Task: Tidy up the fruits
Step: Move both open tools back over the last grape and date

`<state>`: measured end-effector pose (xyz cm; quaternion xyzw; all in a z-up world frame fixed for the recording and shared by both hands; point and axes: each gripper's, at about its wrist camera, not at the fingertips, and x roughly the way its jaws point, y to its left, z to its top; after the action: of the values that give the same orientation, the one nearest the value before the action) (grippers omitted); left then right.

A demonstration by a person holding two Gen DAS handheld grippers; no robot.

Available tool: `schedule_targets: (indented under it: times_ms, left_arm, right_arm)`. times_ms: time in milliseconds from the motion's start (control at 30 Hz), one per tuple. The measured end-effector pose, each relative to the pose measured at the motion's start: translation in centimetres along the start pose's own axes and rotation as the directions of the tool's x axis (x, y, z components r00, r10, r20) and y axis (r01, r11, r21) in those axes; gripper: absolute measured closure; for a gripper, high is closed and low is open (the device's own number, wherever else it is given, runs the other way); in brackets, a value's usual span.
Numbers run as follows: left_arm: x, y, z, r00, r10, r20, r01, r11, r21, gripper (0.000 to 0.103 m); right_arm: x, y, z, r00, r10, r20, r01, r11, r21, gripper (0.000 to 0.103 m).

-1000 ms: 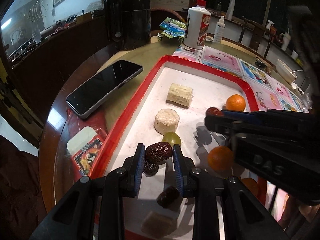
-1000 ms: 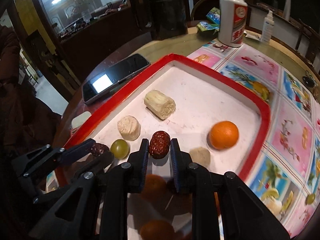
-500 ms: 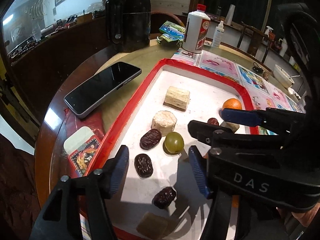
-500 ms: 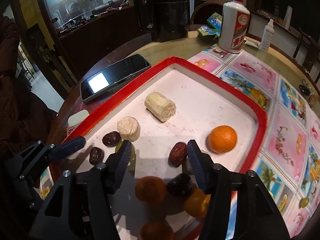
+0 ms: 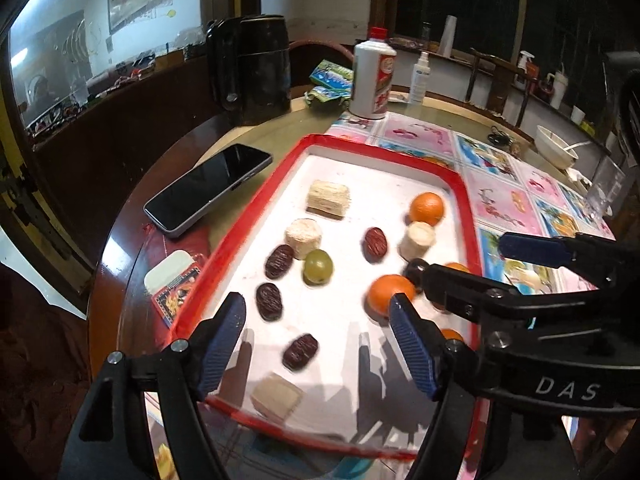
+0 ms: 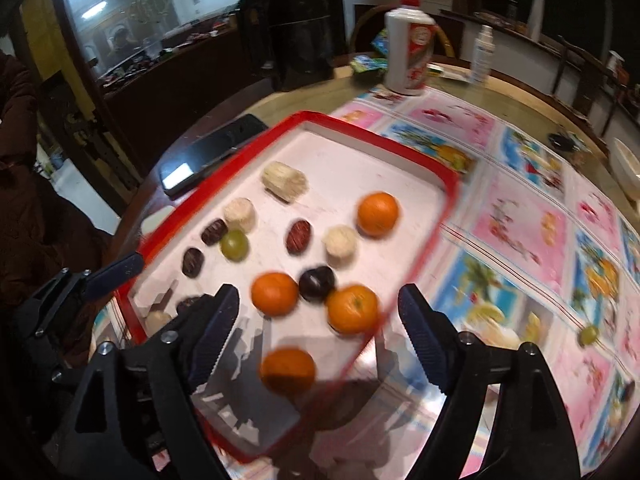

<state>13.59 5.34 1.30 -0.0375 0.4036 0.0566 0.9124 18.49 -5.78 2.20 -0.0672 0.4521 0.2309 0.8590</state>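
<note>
A red-rimmed white tray (image 5: 240,236) holds several oranges, dark dates, cut cane pieces and a green grape (image 5: 318,267). My left gripper (image 5: 316,312) hangs open above the tray's near left part, over two dark dates (image 5: 269,301), with nothing between its fingers. My right gripper (image 6: 318,300) is open too, above two oranges (image 6: 275,294) and a dark plum (image 6: 317,283). A reddish date (image 6: 299,237) lies mid-tray beside a cane piece (image 6: 340,245). In the left wrist view the right gripper's fingers (image 5: 532,248) reach in from the right.
A phone (image 5: 208,188) and a card pack (image 5: 174,286) lie left of the tray. A black kettle (image 5: 252,68), a white bottle (image 5: 372,76) and a spray bottle (image 5: 420,76) stand behind it. A loose grape (image 6: 589,335) sits on the patterned cloth at right.
Both grippers opened and let go of their dates, then drew back and up. The left's date now lies by the grape, the right's mid-tray.
</note>
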Motion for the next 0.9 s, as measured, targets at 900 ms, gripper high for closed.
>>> schedule_targets:
  times_ms: [900]
  left_arm:
    - [1.2,-24.2,1.2,0.990,-0.132,-0.054,0.141,0.967,0.211,0.027]
  right_arm:
    - [-11.8,-32.7,-15.7,0.916,-0.388,-0.099,0.389,0.807,0.444,0.014]
